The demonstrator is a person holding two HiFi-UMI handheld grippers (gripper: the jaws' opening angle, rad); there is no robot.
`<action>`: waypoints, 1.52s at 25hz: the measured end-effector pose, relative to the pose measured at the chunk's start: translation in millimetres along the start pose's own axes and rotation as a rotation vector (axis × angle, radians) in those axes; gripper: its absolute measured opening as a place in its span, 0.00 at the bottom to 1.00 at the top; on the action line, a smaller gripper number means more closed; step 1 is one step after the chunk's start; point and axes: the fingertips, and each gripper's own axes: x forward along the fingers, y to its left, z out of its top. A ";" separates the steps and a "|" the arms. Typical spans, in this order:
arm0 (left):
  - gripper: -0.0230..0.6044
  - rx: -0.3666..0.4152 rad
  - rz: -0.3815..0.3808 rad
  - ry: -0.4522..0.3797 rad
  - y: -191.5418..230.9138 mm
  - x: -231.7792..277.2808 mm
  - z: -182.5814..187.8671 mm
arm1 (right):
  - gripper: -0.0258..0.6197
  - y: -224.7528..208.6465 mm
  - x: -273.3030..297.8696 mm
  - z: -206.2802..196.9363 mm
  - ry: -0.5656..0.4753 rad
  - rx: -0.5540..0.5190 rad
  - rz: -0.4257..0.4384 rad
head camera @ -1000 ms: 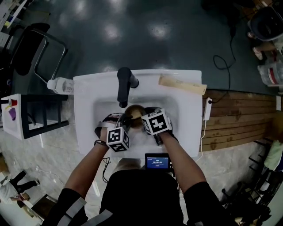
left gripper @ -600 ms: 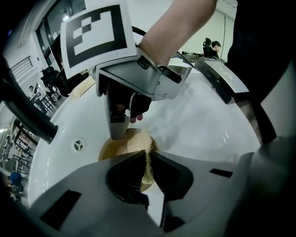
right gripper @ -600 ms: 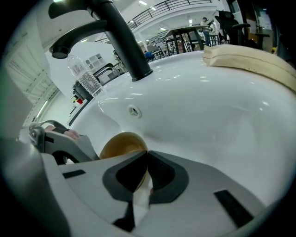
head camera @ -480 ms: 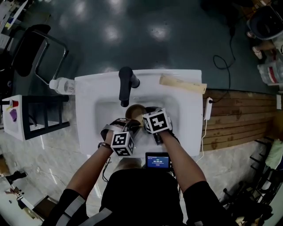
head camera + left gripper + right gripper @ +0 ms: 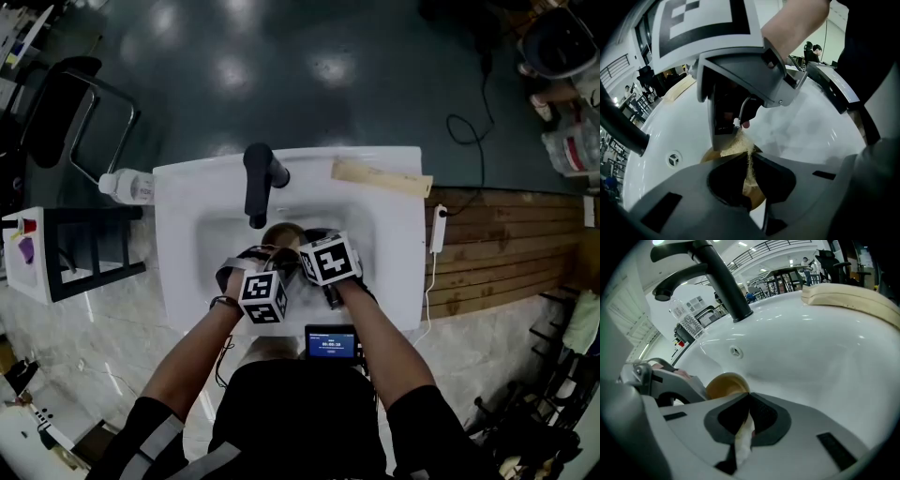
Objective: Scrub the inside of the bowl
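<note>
A white sink point(image 5: 178, 234) is seen under a black faucet point(image 5: 255, 183). At 6 o'clock of the faucet, a brown bowl point(image 5: 281, 236) is held in the basin. From 8 o'clock, the left gripper point(image 5: 749, 161) is clamped on the bowl's rim. From 4 o'clock, the right gripper point(image 5: 747, 401) is closed on a pale scrubbing pad point(image 5: 743, 441).

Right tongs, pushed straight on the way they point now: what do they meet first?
Probably the tan round bowl, just past the right tongs gripping a white cloth; depth is unclear.
</note>
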 end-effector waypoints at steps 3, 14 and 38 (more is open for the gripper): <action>0.07 -0.012 0.013 0.011 5.8 1.4 -2.3 | 0.07 -0.2 -0.5 0.6 0.000 -0.019 0.000; 0.07 -0.056 0.101 0.048 52.0 -1.1 -13.4 | 0.07 1.3 -2.2 -0.1 0.006 -0.054 0.003; 0.07 -0.020 0.169 0.121 55.5 -33.9 -48.5 | 0.07 -0.2 -3.6 -1.9 0.010 -0.047 -0.034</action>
